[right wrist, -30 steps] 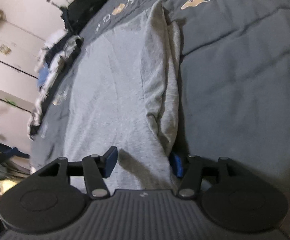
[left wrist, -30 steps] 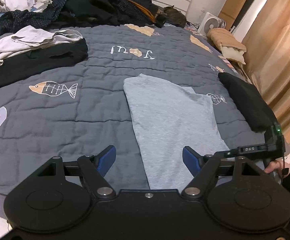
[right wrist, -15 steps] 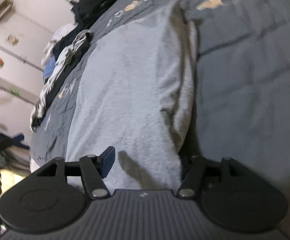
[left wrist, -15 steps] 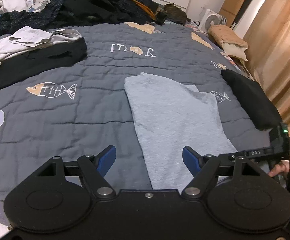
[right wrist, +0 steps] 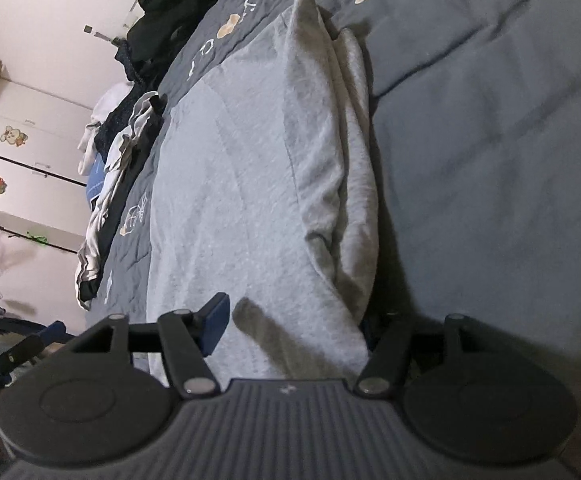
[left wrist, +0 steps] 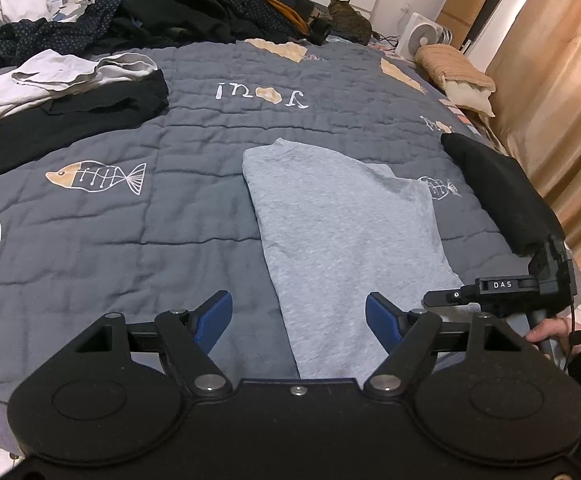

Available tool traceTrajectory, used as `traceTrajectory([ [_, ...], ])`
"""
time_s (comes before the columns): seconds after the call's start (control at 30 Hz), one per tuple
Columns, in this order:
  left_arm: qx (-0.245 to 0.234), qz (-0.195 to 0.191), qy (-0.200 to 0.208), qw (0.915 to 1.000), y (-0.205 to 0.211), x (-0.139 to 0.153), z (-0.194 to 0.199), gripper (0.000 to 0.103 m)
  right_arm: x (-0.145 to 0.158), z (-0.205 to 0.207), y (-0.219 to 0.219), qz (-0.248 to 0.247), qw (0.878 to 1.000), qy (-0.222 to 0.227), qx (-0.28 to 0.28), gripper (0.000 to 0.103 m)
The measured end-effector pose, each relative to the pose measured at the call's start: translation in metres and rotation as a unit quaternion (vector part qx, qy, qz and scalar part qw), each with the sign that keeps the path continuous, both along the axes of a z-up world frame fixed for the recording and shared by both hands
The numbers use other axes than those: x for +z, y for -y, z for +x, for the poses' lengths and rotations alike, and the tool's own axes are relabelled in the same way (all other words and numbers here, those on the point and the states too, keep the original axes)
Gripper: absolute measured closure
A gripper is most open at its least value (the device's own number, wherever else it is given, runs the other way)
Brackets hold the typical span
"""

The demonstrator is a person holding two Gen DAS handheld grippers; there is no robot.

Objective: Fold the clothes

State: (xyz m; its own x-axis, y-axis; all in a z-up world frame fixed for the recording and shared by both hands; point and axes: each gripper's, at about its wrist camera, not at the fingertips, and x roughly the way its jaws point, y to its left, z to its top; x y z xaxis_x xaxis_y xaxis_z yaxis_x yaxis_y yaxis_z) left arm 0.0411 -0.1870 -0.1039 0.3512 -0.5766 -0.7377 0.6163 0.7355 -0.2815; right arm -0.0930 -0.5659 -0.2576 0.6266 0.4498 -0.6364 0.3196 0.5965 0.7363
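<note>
Our left gripper (left wrist: 298, 318) is held level, its two blue-padded fingers (left wrist: 214, 316) spread wide apart with nothing between them. At about three o'clock of it sits our right gripper (left wrist: 490, 292), rolled onto its side, with our right hand (left wrist: 550, 330) wrapped round its handle. In its own view the right gripper (right wrist: 290, 320) also stands wide; one blue pad (right wrist: 214, 320) shows, while the other is hidden.

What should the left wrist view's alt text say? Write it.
A partly folded grey garment lies on a dark grey quilt printed with fish, framed by the open left tool. The right tool sits at its right edge; a cat rests beyond heaped clothes.
</note>
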Motion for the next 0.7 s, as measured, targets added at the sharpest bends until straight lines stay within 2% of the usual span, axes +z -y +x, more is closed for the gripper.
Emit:
traceTrajectory([
  [0.17,0.001,0.0,-0.002,1.0,0.0016,-0.002,-0.0001,0.03,0.0015,0.0001,-0.0038,-0.018,1.0,0.004,0.006,0.042],
  [0.23,0.002,0.001,-0.002,1.0,0.0017,-0.003,0.0009,0.03,0.0025,0.0001,-0.0055,-0.032,0.999,0.0,0.001,0.049],
  [0.27,0.003,0.002,-0.002,1.0,0.0017,-0.0035,0.0014,0.03,0.0028,-0.0004,-0.0059,-0.038,0.999,-0.004,-0.005,0.065],
  [0.3,0.003,0.002,-0.003,1.0,0.0017,-0.004,0.0018,0.03,0.0018,-0.0013,-0.0041,-0.036,0.999,-0.008,-0.01,0.075],
  [0.37,0.004,0.003,-0.003,1.0,0.0017,-0.0049,0.0028,0.03,-0.0011,-0.0028,-0.0006,-0.02,1.0,-0.01,-0.021,0.083],
  [0.57,0.006,0.007,-0.004,1.0,0.0018,-0.0078,0.0057,0.03,0.0028,0.0022,-0.0088,-0.041,0.999,-0.014,-0.02,0.087],
  [0.7,0.007,0.009,-0.005,0.9999,0.0019,-0.0097,0.0077,0.03,-0.0017,0.0004,-0.0062,-0.031,0.999,-0.009,-0.02,0.087],
])
